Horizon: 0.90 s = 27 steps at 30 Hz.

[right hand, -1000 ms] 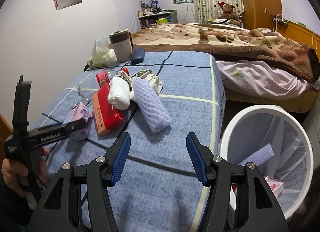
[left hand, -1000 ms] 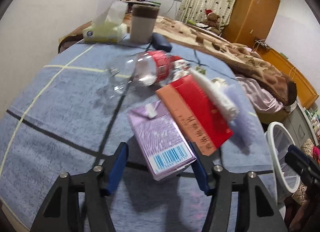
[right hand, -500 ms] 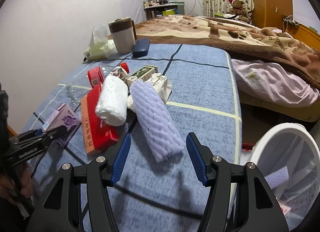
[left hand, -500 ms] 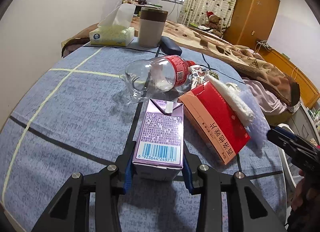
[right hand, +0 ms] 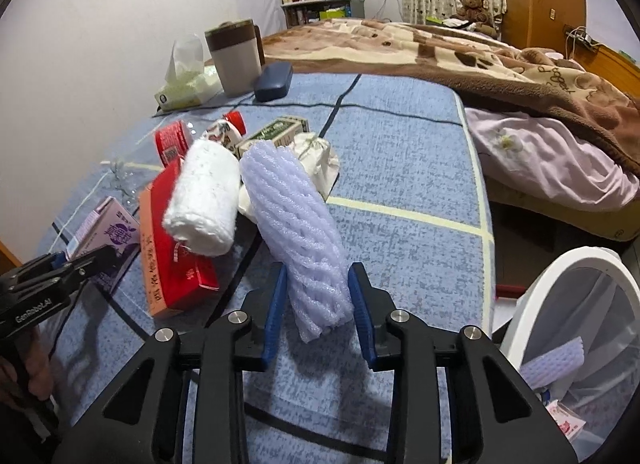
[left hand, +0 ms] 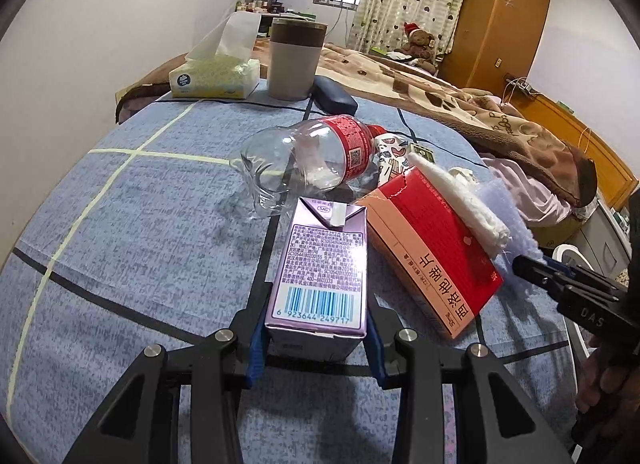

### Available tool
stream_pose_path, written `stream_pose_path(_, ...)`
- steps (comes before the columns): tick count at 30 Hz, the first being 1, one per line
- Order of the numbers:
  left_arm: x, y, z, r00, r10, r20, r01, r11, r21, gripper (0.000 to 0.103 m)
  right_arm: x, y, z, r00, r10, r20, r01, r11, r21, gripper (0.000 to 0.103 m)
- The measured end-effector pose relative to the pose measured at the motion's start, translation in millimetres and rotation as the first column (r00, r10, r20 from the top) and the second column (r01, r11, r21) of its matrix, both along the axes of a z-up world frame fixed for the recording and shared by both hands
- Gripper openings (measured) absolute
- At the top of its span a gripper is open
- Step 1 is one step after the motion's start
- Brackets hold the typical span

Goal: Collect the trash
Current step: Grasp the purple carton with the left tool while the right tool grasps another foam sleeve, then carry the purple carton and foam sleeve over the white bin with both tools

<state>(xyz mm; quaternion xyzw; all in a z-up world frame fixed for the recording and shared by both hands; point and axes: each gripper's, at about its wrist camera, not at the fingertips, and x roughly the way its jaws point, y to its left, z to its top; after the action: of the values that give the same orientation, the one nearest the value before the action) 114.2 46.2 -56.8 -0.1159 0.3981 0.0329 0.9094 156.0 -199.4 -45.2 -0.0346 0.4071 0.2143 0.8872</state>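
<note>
On the blue bedspread (left hand: 140,224) lies a heap of trash. My left gripper (left hand: 316,328) is shut on the near end of a purple drink carton (left hand: 324,260) that lies flat. My right gripper (right hand: 318,304) has its jaws closing on the near end of a lilac foam net sleeve (right hand: 292,208), and both pads touch its sides. A red box (left hand: 432,248), a white foam roll (right hand: 204,200) and a clear plastic bottle (left hand: 304,156) lie between the two. Behind the sleeve sit a small green box (right hand: 276,132) and crumpled paper (right hand: 316,156).
A white bin (right hand: 568,304) with a liner and some trash stands off the bed's edge at the right. At the back are a tissue box (left hand: 216,76), a beige tumbler (left hand: 294,60), a dark case (left hand: 334,96) and a brown blanket (right hand: 480,52).
The left jaws came in from both sides of the purple carton and closed on it. The right gripper moved from near the bin up to the foam sleeve, and its jaws narrowed around it.
</note>
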Motion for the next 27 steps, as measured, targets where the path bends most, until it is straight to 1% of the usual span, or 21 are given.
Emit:
stream_pose_path(6,-9,-4,8,1.000,-0.003,0.019,0.003,1.000,0.006,0.039,-16,-6,9,1.000,-0.003,0.017,0.003,1.000,0.023,0.030)
stream_pose_path(16,-29,-19,32,0.997,-0.028,0.067,0.027,1.000,0.016,0.039,-36,-15,20,0.999,-0.019,0.037,0.017,0.999,0.052,0.030)
stream_pose_path(22,-38,-33,44,0.994,-0.060,0.086,0.059,0.998,0.021,0.039,-42,-25,25,0.998,-0.044,0.049,0.041,0.997,0.063,0.030)
stream_pose_path(27,-38,-50,50,0.990,-0.107,0.094,0.105,0.994,0.027,0.039,-46,-37,28,0.995,-0.075,0.060,0.071,0.995,0.072,0.030)
